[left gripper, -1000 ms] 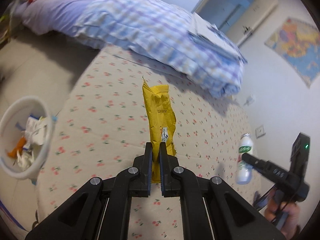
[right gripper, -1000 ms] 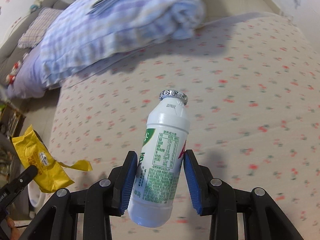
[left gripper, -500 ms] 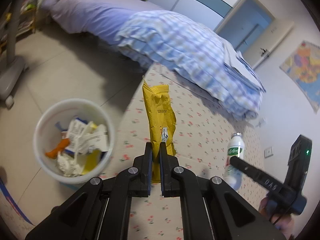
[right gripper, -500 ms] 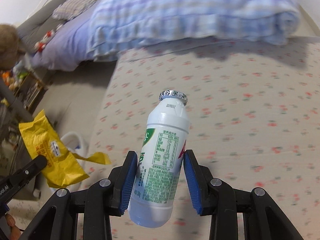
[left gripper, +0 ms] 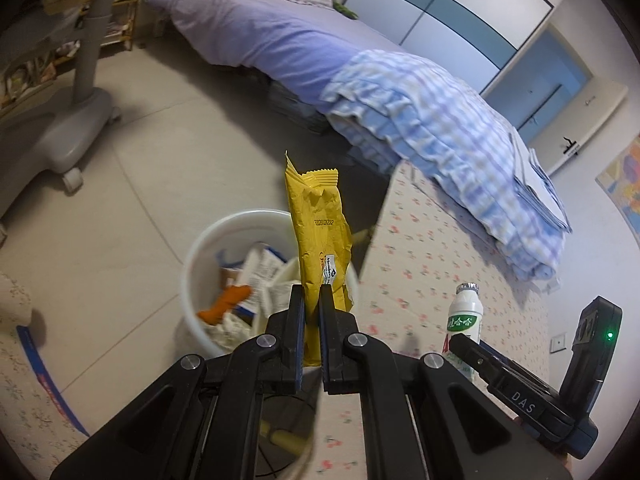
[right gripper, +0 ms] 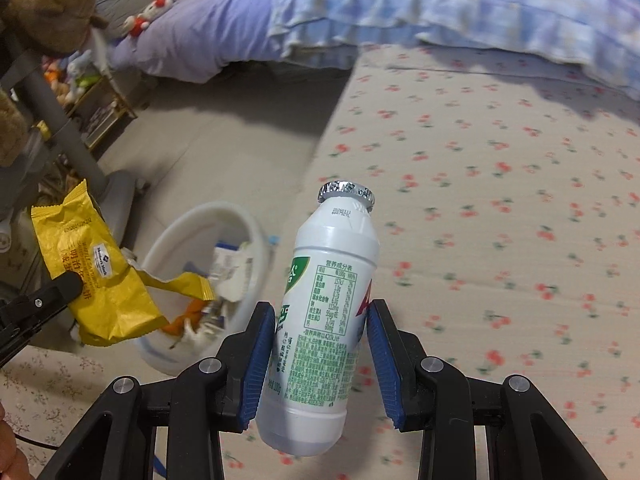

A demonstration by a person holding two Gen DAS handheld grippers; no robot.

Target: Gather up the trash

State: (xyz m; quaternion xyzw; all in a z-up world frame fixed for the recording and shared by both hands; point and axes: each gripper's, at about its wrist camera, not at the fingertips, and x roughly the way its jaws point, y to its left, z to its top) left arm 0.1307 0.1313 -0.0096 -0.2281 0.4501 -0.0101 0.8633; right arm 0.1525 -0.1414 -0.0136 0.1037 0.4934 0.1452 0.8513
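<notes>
My left gripper (left gripper: pixel 311 300) is shut on a yellow snack wrapper (left gripper: pixel 318 236), which stands up between the pads, over the near rim of a white trash bin (left gripper: pixel 208 240) on the floor. The bin holds paper scraps and an orange piece. My right gripper (right gripper: pixel 322 316) is shut on a white drink bottle (right gripper: pixel 324 308) with a foil cap and green label, held above the edge of the flowered mattress (right gripper: pixel 500 200). In the right wrist view the wrapper (right gripper: pixel 96 272) hangs left of the bin (right gripper: pixel 200 228). In the left wrist view the bottle (left gripper: pixel 464 320) shows at lower right.
A bed with a purple sheet (left gripper: pixel 256 32) and a folded checked quilt (left gripper: pixel 440 132) lies beyond the mattress. A grey wheeled stand (left gripper: pixel 60 128) sits on the tiled floor at left. Plush toys (right gripper: pixel 44 0) and a low shelf (right gripper: pixel 100 112) stand near it.
Both grippers have swung left from over the mattress toward the bin. The bin has come from the left edge to just below the wrapper. Both grips are unchanged.
</notes>
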